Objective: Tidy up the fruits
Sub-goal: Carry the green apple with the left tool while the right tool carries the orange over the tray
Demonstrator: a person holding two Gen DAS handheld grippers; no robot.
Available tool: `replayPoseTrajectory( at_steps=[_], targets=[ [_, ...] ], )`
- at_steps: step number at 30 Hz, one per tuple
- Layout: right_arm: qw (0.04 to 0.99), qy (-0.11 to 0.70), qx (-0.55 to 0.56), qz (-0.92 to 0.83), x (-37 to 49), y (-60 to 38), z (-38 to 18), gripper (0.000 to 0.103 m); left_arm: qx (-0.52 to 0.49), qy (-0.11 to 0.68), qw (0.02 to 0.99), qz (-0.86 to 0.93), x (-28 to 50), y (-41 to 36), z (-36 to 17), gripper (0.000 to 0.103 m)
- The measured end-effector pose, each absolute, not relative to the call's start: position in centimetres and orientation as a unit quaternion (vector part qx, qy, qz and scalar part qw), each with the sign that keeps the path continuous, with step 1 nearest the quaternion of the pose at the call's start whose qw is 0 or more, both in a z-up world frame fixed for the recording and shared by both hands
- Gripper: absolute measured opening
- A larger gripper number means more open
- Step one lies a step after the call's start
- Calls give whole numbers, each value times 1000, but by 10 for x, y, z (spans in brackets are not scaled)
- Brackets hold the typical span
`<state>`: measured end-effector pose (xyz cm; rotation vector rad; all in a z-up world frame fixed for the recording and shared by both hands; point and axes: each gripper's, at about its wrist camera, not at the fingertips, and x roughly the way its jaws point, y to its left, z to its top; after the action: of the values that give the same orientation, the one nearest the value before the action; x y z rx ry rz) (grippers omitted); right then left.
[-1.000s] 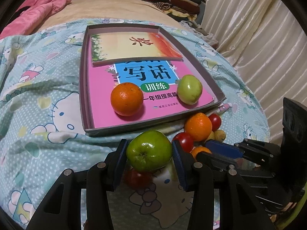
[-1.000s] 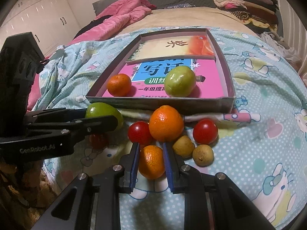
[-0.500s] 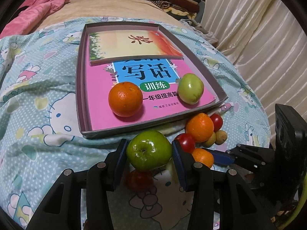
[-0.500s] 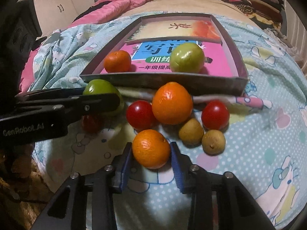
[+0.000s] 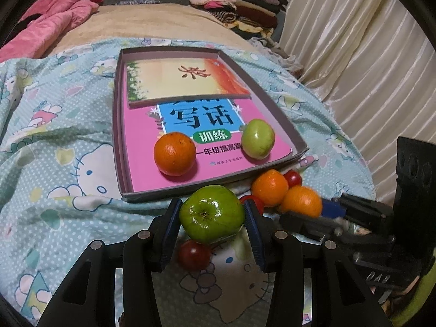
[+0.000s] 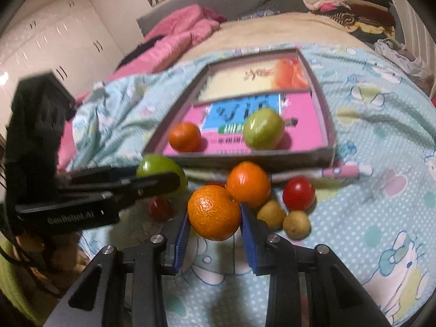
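Observation:
My left gripper point(image 5: 212, 214) is shut on a green apple point(image 5: 212, 209), held just in front of the shallow box point(image 5: 117, 125). An orange point(image 5: 175, 154) and a pale green fruit point(image 5: 257, 139) lie in that box on a pink book. My right gripper point(image 6: 214, 219) is shut on a small orange point(image 6: 214, 212), raised off the blanket. On the blanket in front of the box lie another orange point(image 6: 248, 184), cherry tomatoes point(image 6: 298, 193) and two small brown fruits point(image 6: 296, 224). One tomato point(image 5: 194, 254) lies under the apple.
A Hello Kitty blanket point(image 5: 54, 163) covers the bed. A pink quilt point(image 5: 49, 24) lies at the back left and a pile of folded clothes point(image 5: 239, 11) at the back right. Curtains point(image 5: 368, 68) hang on the right. White wardrobes point(image 6: 49, 43) stand at the far left.
My right gripper has taken hold of the small orange and lifted it off the blanket. The left gripper has stayed where it was with the apple.

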<state>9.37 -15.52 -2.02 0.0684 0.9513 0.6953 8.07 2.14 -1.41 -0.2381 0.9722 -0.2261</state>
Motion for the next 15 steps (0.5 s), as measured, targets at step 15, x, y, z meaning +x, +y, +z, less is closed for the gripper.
replayPoseTrajectory(
  at_steps=[15],
  targets=[
    [872,384,35,302,110,-170,10,35,-115,430,889,-104,76,18,13,48]
  ],
)
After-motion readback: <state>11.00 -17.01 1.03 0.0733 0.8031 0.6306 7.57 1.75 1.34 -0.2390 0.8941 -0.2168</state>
